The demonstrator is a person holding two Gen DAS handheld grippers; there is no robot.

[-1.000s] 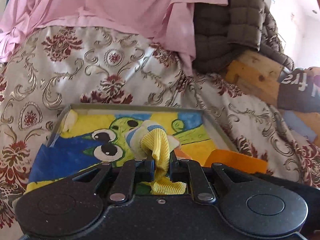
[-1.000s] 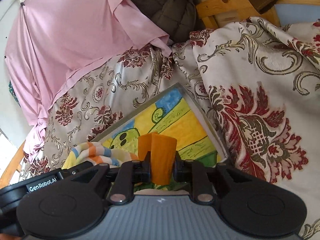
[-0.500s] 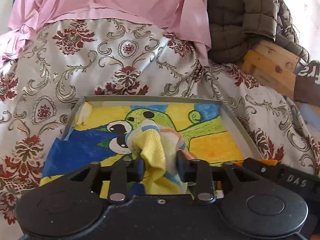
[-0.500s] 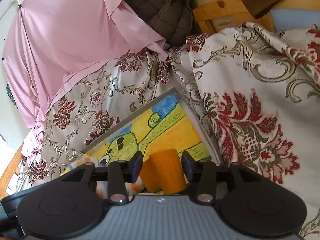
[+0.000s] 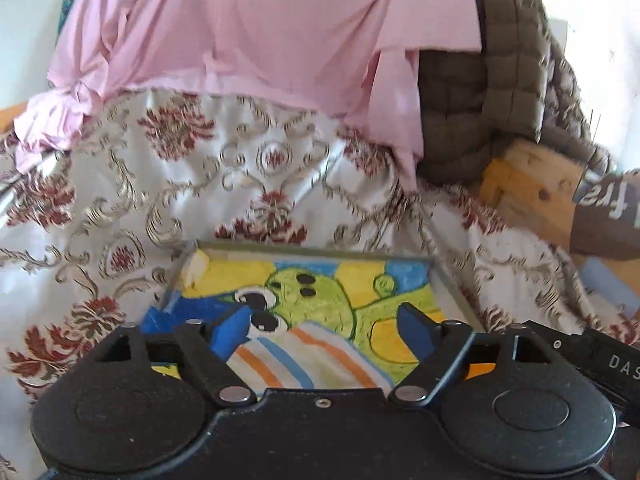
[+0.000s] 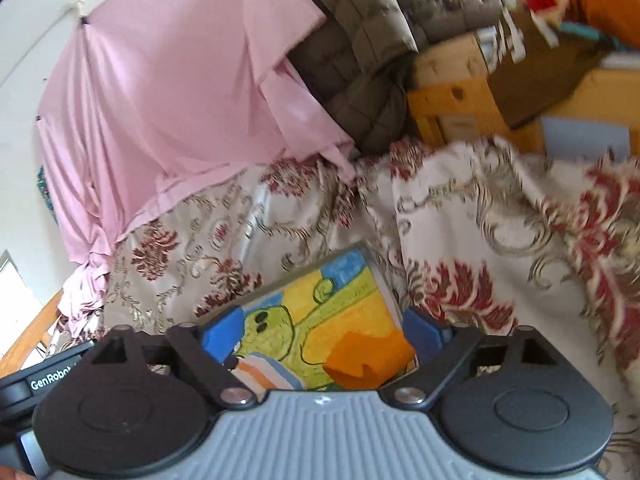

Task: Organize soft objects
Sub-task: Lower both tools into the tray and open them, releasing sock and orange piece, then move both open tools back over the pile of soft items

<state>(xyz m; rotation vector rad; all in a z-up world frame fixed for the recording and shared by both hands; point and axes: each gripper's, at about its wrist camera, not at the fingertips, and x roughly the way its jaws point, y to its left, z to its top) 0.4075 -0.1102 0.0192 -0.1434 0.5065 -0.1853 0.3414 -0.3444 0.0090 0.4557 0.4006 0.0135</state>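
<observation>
A shallow tray (image 5: 456, 288) with a painted green cartoon on yellow and blue lies on the floral bedspread. A striped cloth (image 5: 308, 360), white with orange and blue bands, lies in the tray between the wide-open fingers of my left gripper (image 5: 320, 328); it also shows in the right wrist view (image 6: 264, 372). An orange cloth (image 6: 368, 356) lies in the tray's right part, between the wide-open fingers of my right gripper (image 6: 324, 328). The tray's edge shows there too (image 6: 380, 280). Both grippers are empty and hover just above the cloths.
The floral bedspread (image 5: 160, 184) surrounds the tray. A pink sheet (image 5: 248, 24) hangs behind, with a brown quilted jacket (image 5: 500, 80) to its right. A wooden frame (image 6: 448, 96) and a brown box (image 6: 532, 76) stand at the far right.
Both grippers opened and let go: the left released the striped cloth, the right released the orange cloth. Both cloths now lie in the tray, and the grippers drew back slightly.
</observation>
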